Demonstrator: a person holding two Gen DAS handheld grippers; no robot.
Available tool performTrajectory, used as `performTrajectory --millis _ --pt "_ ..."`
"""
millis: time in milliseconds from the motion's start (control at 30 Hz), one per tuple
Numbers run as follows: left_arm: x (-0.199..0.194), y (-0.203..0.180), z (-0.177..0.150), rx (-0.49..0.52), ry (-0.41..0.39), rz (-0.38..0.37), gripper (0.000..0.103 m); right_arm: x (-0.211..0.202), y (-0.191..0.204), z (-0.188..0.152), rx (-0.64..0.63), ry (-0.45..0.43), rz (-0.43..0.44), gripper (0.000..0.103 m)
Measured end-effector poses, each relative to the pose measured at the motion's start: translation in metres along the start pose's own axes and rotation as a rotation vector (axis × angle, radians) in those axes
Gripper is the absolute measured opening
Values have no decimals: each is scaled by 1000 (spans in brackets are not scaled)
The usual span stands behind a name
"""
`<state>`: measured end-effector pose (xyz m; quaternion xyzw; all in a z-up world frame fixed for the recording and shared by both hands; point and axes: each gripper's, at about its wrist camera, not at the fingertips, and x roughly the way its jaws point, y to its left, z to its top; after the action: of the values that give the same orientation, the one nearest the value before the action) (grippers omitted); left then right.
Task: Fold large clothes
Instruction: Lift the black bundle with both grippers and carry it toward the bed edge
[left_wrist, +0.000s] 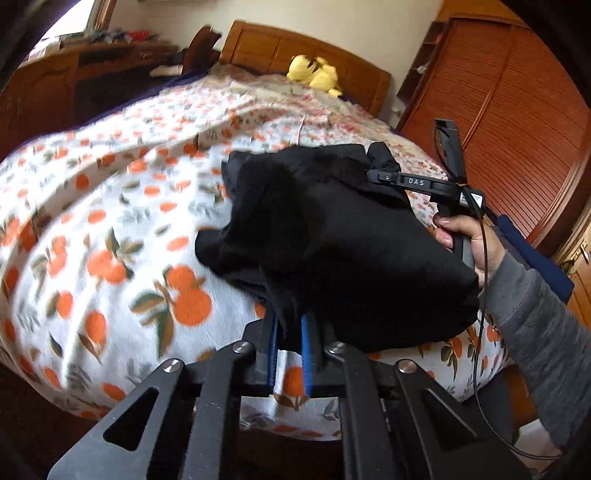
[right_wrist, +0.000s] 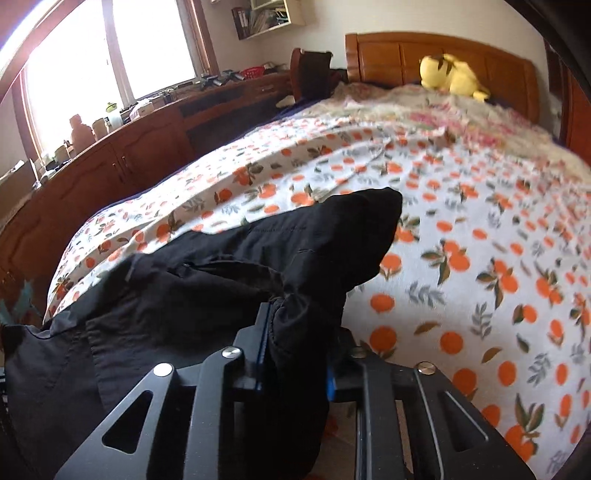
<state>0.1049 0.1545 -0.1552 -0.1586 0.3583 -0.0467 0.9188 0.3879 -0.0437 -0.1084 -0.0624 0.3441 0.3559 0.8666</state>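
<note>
Soft, floppy black garment (left_wrist: 332, 240), probably light: left gripper (left_wrist: 291, 354) and right gripper (right_wrist: 295, 354) each clenched on bunched cloth; better grabbed at edges.

The left gripper (left_wrist: 291, 343), a black metal tool with two blue-padded fingers, is closed on a fold of the black cloth garment (left_wrist: 332, 251), which is pinched between its pads. In the left wrist view the right gripper (left_wrist: 373, 173), the same kind of black tool, reaches in from the right side. The person's right hand (left_wrist: 469, 240) is wrapped around its handle, with the fingertips curled at the front, and a grey knitted sleeve (left_wrist: 543, 325) covers the forearm. In the right wrist view the right gripper's blue pads are also closed on a bunched part of the black garment.
</note>
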Motion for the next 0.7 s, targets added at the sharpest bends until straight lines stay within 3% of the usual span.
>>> performTrajectory --millis 167,300,500,700 --pt "-19 29 16 1 -92 44 8 -9 41 22 -60 -45 -2 19" --pt "-43 70 33 -26 -120 69 8 3 89 48 -119 -69 -1 19" --pt "-94 140 61 -25 -178 206 8 46 173 90 -179 -96 51 19" --pt "-132 223 75 -94 -223 380 8 101 262 115 -253 -104 123 18"
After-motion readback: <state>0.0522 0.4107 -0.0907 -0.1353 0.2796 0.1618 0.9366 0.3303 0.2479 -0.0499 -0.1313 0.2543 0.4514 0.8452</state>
